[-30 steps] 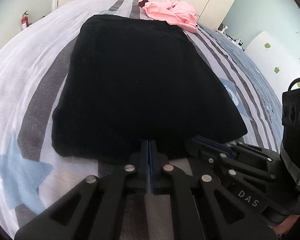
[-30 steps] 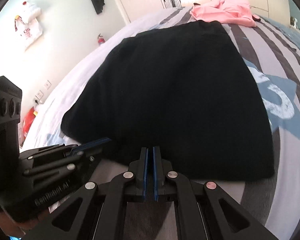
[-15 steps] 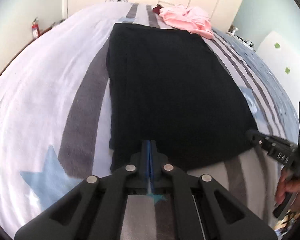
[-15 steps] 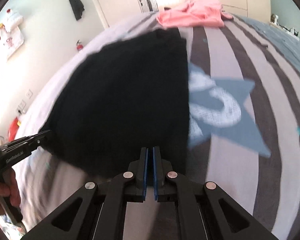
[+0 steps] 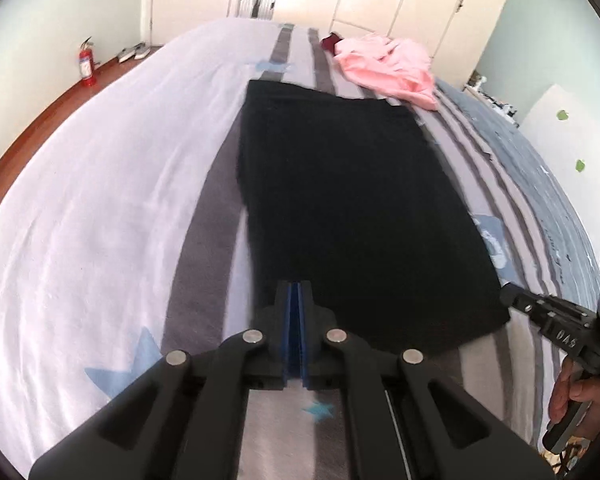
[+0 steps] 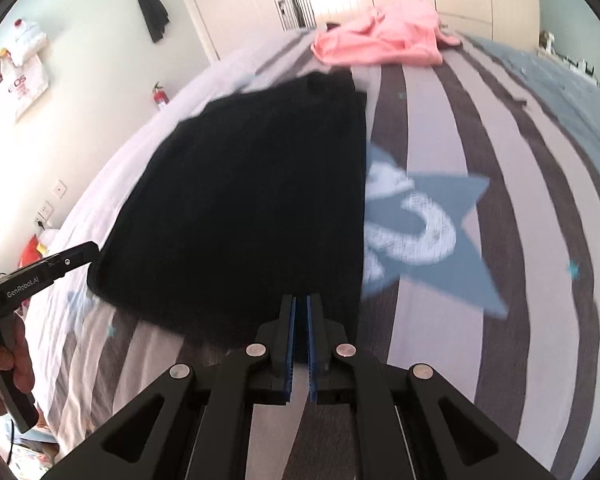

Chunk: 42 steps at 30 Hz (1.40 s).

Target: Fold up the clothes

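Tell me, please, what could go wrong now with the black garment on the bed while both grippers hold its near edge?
1. The left gripper and right gripper have shut jaws on the near edge of the black garment; uneven pulling could skew it.
2. The pink garment lies close behind its far edge; a forward fold might catch it.
3. Only a thin pinch is visible, so the cloth may slip.

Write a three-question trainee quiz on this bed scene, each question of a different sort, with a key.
1. True or false: the black garment lies folded flat on the striped bed cover.
2. Which lies beyond the black garment? A) pink clothes B) a towel C) a pillow
3. Fill in: the left tongs and right tongs are both ____.

Key: 1 true; 2 A; 3 shut
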### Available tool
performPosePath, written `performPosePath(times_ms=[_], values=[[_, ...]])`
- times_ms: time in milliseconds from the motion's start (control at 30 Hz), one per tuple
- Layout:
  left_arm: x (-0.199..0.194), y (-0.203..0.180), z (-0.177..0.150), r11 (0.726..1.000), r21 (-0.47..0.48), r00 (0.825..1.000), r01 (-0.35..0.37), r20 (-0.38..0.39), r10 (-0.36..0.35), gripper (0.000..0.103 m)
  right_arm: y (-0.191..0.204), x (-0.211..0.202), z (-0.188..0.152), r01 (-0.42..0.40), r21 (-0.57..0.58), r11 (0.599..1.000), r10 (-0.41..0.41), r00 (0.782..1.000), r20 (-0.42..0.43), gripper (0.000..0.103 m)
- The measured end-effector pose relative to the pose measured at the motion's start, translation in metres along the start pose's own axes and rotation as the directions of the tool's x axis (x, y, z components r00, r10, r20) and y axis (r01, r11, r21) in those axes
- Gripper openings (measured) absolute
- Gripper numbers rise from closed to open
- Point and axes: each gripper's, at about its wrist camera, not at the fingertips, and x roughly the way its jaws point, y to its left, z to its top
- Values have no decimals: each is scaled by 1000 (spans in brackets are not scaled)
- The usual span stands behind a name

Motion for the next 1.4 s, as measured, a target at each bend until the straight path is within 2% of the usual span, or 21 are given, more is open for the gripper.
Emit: performPosePath(times_ms=[133,267,400,467,533,600,700,833,1000,1133,1300,1400], values=[[15,6,-18,999,35,1000,-29,2,29,2,-10,21,-11,23,11,1000,-22,999,-39,5],[14,4,-21,1000,-7,1000,-22,-8,22,2,-12,16,-29,18,22,1000,-18,1000,-22,5],[8,2,-7,999,-22,999,-28,-42,27,2,-12,14,-23,27,30,999,-25,997,-67,5],[-1,1,11,999,-6,999,-40,-4,40,2,-9,6,-12,40,17,999,-39,997,-73,5],[-4,5,35,999,-3,998,-40,51,40,2,-7,0,10,51,-6,999,-51,998,-27,5],[8,9,68,1000,-9,995,-29,99,30,2,-9,5,39,45,-12,999,-44,999,29,5],[33,8,114,999,32,986,-28,164,22,2,-13,28,81,61,-23,998,-58,993,107,5],[71,12,147,999,34,986,-24,163,18,2,-22,67,118,71,23,997,-74,987,143,5],[105,21,125,999,1,994,-42,98,42,3,-27,99,113,84,46,995,-89,990,107,5],[103,25,116,999,-5,994,-40,98,40,3,-36,98,91,61,74,995,-70,991,114,6],[92,14,145,1000,13,987,-29,161,26,3,-29,90,110,75,47,996,-80,990,116,9],[103,9,159,999,37,987,-17,158,11,4,-23,92,135,58,40,997,-64,986,157,10]])
